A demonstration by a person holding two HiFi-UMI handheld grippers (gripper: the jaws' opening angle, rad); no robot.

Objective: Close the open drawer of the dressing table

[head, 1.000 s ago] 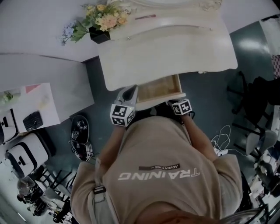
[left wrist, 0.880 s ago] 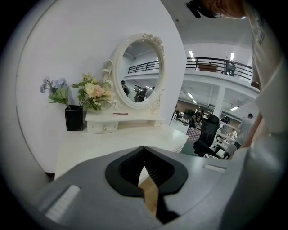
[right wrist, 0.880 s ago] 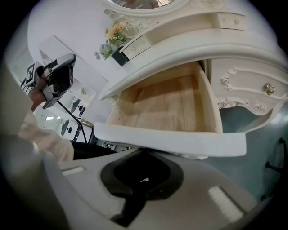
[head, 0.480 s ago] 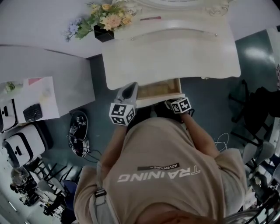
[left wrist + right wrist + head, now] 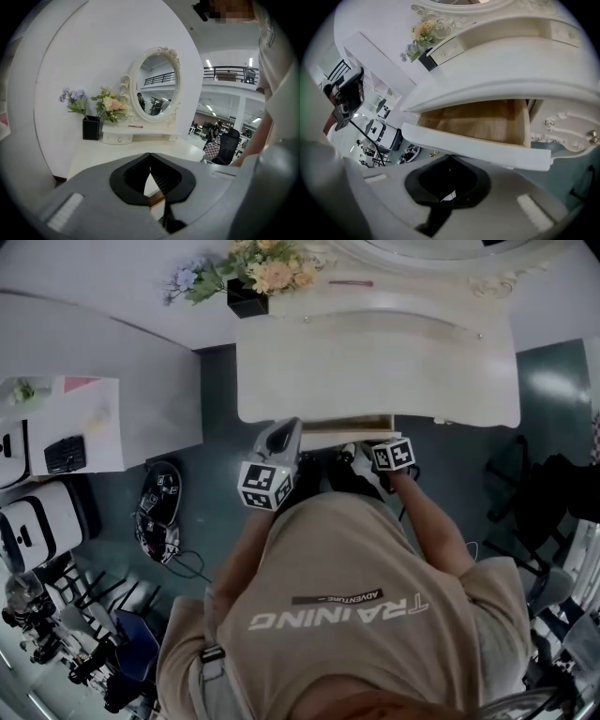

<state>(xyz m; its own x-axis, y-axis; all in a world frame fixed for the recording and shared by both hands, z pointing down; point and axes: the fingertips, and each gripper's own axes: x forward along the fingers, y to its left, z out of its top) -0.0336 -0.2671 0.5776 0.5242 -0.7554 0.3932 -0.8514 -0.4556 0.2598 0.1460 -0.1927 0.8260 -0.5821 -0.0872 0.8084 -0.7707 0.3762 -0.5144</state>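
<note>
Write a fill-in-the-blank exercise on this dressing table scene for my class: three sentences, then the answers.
1. The drawer of the table is partly ___.
2. The flowers stand in a ___ vase.
3. The mirror has an ___ shape.

Missing words: open; black; oval.

Soft, even indoor light; ceiling strips (image 5: pixel 208 63) glow far beyond the jaws of the left gripper (image 5: pixel 150 159). Both gripper views bulge and darken at the rims; the jaws themselves look blurred.
</note>
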